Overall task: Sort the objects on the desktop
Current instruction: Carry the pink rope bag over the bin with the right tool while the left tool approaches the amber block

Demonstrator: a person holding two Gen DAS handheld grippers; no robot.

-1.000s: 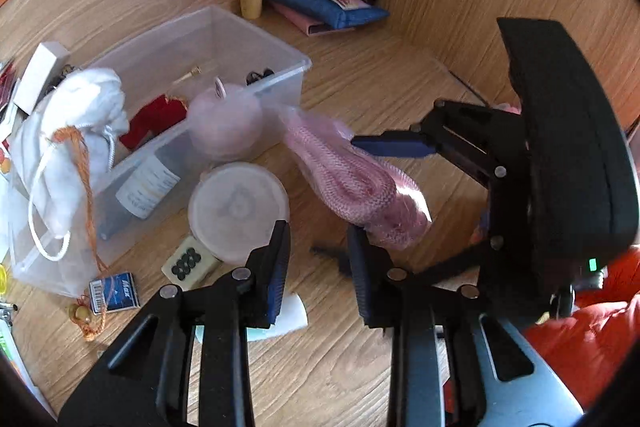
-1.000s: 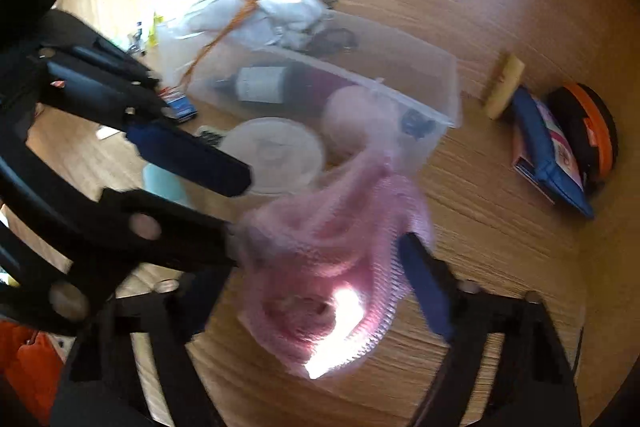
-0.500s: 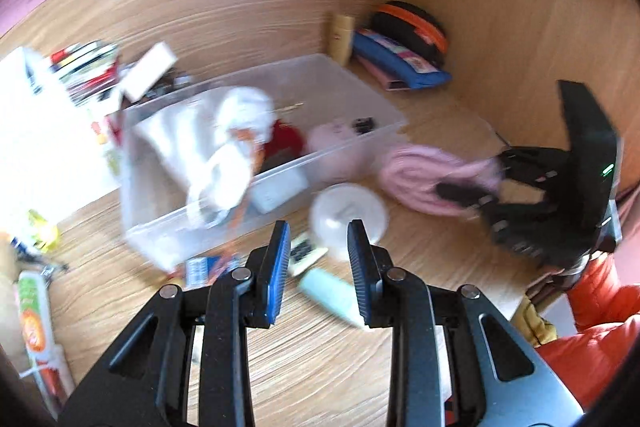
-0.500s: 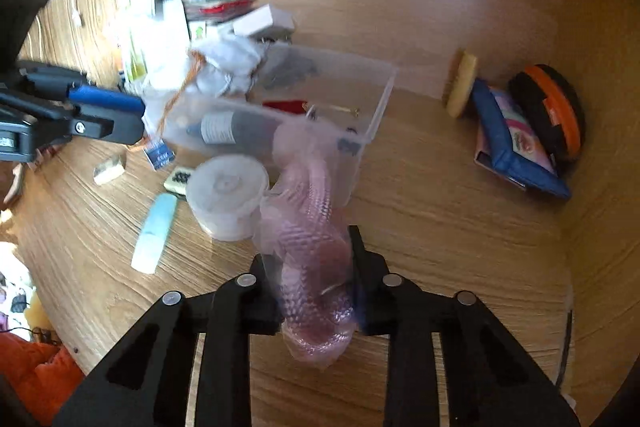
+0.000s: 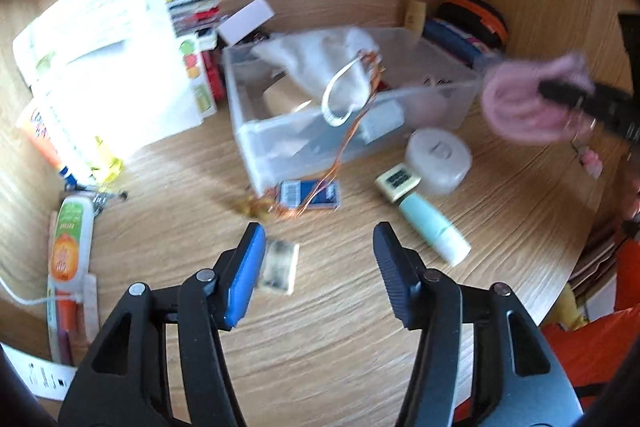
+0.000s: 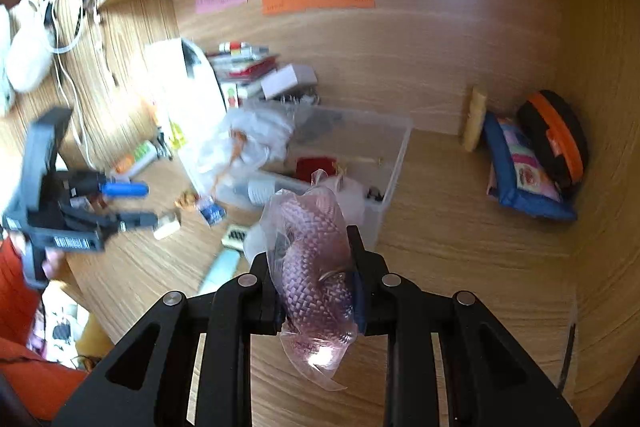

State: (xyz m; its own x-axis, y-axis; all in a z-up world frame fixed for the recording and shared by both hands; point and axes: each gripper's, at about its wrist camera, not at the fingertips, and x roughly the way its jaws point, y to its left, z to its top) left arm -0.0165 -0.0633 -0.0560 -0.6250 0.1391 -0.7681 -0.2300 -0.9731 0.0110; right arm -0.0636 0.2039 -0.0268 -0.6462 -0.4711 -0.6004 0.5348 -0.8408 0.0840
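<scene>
My right gripper (image 6: 312, 267) is shut on a pink braided cord in a clear plastic bag (image 6: 314, 247), held in the air in front of the clear plastic bin (image 6: 400, 147). In the left wrist view the same pink cord bundle (image 5: 520, 107) and the right gripper (image 5: 560, 93) show blurred at the right, just past the bin (image 5: 260, 131). My left gripper (image 5: 318, 251) hangs over the desk with its jaws opening and nothing between them. A small pale block (image 5: 280, 267) lies on the desk beside its left finger. The left gripper (image 6: 150, 203) sits far left in the right wrist view.
A white drawstring pouch (image 5: 320, 63) drapes over the bin. In front of it lie a round white container (image 5: 438, 159), a mint tube (image 5: 428, 223) and a blue card pack (image 5: 310, 193). White papers (image 5: 108, 59) and a glue bottle (image 5: 70, 235) crowd the left; pencil cases (image 6: 520, 171) lean at the back right.
The right gripper closed on the pink cord bundle and lifted it. The left gripper drew away from the bundle to the left, and its jaws spread wider.
</scene>
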